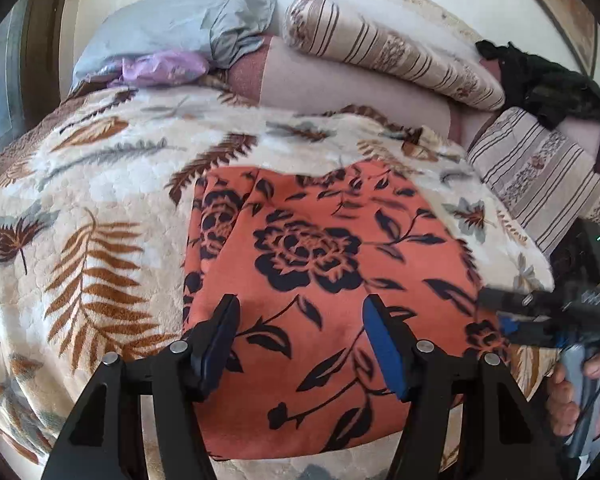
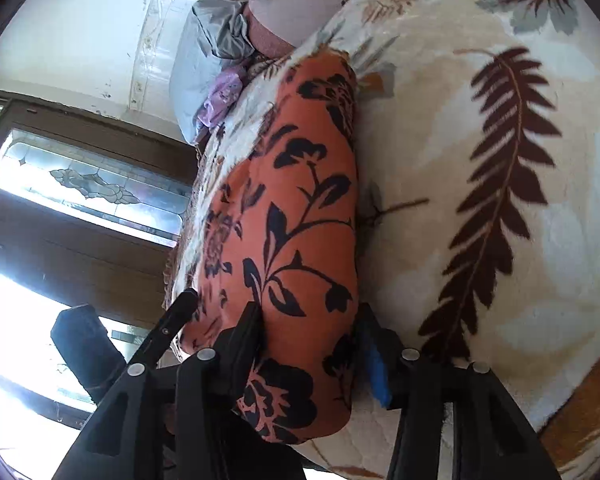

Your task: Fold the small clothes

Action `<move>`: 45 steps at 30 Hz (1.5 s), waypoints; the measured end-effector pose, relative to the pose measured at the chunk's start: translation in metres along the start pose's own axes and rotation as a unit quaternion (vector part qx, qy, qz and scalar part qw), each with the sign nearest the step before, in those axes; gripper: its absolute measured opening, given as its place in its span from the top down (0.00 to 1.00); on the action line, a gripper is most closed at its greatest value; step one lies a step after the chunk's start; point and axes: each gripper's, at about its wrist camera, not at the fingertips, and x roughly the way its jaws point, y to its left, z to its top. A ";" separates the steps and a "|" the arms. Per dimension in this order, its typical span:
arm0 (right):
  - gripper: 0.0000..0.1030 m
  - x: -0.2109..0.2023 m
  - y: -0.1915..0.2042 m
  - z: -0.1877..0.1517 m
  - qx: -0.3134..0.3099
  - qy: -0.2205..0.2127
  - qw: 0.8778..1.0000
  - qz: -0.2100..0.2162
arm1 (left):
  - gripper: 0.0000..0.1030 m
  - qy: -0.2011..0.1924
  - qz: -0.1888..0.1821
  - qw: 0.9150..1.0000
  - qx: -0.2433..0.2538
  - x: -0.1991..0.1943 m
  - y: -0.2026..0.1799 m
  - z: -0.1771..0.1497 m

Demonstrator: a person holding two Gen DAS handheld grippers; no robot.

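mid-fold on the orange floral garment [image 1: 324, 264], spread flat across the centre and lower middle of the left wrist frame on the leaf-print blanket [image 1: 100, 208] of the bed. left gripper [image 1: 300, 344] wide open, hovering over the near hem, holding nothing. right gripper [image 2: 308, 344] at lower centre of its frame, parted around the garment's near right edge, not visibly pinched shut. likely next: closing on the near edge and carrying it toward the far hem at upper centre. plenty of bare blanket at left of frame; striped pillows [image 1: 540, 176] and dark clothes [image 1: 548, 84] crowding upper right.
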 end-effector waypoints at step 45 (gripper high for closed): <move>0.44 0.027 0.007 -0.028 -0.044 0.036 0.996 -0.073 | 0.35 0.026 0.073 0.996 0.044 0.010 -0.020 -0.009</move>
